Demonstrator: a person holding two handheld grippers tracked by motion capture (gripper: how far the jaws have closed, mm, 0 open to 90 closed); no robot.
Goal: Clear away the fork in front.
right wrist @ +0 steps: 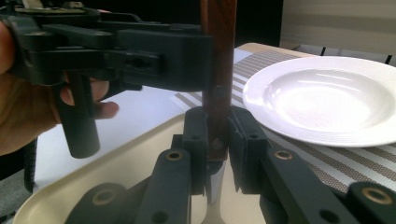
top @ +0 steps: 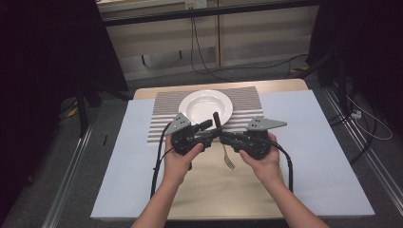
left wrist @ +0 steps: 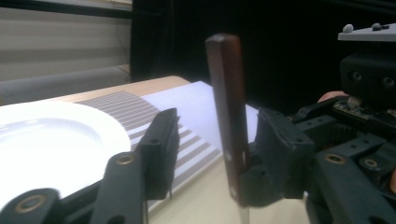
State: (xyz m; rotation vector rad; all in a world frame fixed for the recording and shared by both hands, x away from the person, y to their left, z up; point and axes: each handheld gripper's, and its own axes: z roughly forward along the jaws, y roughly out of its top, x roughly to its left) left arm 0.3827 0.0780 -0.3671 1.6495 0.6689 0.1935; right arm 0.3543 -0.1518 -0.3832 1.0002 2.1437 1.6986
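Two black hand-held grippers meet above the beige tray (top: 209,190). Right gripper (right wrist: 217,140) pinches the wooden-handled metal fork (right wrist: 219,93) upright, tines down. Left gripper (left wrist: 210,149) is not yet gripping: one jaw touches the handle, the other stands apart. Beyond lies the round white plate (top: 206,105) on a striped placemat (top: 161,118).

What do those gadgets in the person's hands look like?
Both the left gripper and right gripper are black, blocky hand-held tools with two flat jaws on brass-pinned links. Each carries a grey three-cornered plate on top and trails a black cable. The forearms are bare, with no sleeves.
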